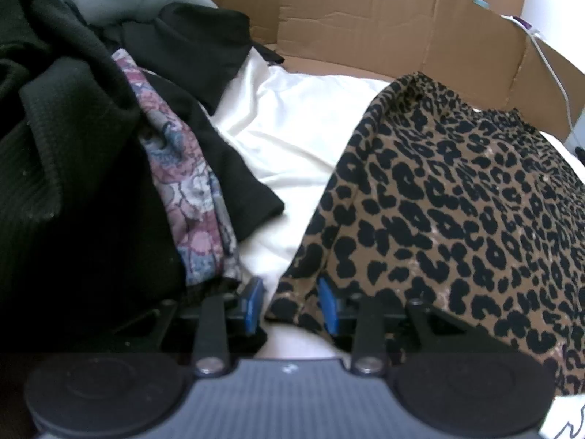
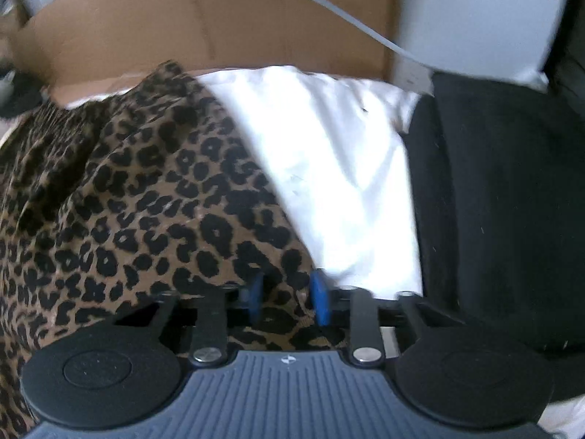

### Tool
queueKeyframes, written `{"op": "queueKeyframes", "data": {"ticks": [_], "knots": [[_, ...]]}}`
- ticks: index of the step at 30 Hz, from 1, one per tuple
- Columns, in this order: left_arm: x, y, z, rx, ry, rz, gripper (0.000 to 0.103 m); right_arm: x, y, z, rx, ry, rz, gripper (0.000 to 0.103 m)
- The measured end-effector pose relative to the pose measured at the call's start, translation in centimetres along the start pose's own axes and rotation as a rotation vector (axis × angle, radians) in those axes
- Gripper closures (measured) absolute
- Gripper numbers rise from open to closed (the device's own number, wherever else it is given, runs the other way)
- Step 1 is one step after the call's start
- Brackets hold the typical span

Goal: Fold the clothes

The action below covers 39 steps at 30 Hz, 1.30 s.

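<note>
A leopard-print garment (image 1: 457, 201) lies spread over a white sheet (image 1: 292, 135). Its near left corner sits between the blue pads (image 1: 328, 305) of my left gripper (image 1: 290, 303). The jaws stand apart there, with a sliver of white showing beside the left pad. In the right wrist view the same leopard-print garment (image 2: 139, 201) fills the left half, and its near right edge is bunched between the blue pads (image 2: 319, 298) of my right gripper (image 2: 287, 300), which is shut on it.
A heap of black clothes (image 1: 73, 168) with a floral piece (image 1: 190, 197) lies left of the sheet. Cardboard walls (image 1: 365, 25) stand behind. A black cloth (image 2: 493, 201) lies on the right of the white sheet (image 2: 329, 168). A white cable (image 2: 329, 3) crosses above.
</note>
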State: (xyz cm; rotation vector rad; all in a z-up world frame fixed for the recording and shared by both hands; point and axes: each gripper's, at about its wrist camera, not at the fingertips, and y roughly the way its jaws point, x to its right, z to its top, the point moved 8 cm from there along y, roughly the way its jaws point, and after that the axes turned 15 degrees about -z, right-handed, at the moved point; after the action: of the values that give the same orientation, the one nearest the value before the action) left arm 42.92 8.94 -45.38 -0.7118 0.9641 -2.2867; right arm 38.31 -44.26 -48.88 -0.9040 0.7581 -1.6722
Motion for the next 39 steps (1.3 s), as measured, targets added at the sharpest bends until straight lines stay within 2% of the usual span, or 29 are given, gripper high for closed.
{"op": "queueKeyframes", "data": {"ticks": [1,5,10,16,19,24,25,29,34,39], "knots": [[-0.1,0.0,0.0,-0.005,0.001,-0.005,0.066,-0.2,-0.1,0.1,0.009,-0.024,-0.012,0.096],[-0.4,-0.1,0.1,-0.034,0.014,-0.028,0.066,0.6,-0.1,0.6,0.027,-0.025,-0.076,0.102],[-0.1,0.2,0.0,-0.042,0.056,-0.01,0.065,2.4,0.1,0.5,0.027,0.025,-0.136,0.103],[-0.1,0.2,0.0,-0.035,0.045,-0.009,0.064,3.1,-2.4,0.7,0.081,0.111,-0.073,0.101],[-0.1,0.0,-0.2,-0.024,0.04,-0.012,0.069,2.7,-3.8,0.6,0.102,0.148,-0.046,0.101],[0.3,-0.7,-0.1,-0.019,0.022,-0.006,0.093,0.5,-5.9,-0.6,0.116,0.187,0.03,0.101],[0.5,-0.9,0.0,-0.012,0.023,-0.005,0.094,-0.2,-6.3,-0.7,0.122,0.173,0.04,0.101],[1.4,-2.8,0.4,0.049,-0.013,-0.021,0.097,-1.9,-7.5,-1.0,0.14,0.132,0.072,0.1],[1.9,-4.3,0.4,0.11,-0.127,-0.081,0.097,-2.7,-8.0,-1.3,0.138,0.129,0.088,0.1],[4.1,-3.9,0.3,0.103,-0.096,-0.137,0.096,-3.3,-8.0,-1.8,0.124,0.131,0.102,0.1]]}}
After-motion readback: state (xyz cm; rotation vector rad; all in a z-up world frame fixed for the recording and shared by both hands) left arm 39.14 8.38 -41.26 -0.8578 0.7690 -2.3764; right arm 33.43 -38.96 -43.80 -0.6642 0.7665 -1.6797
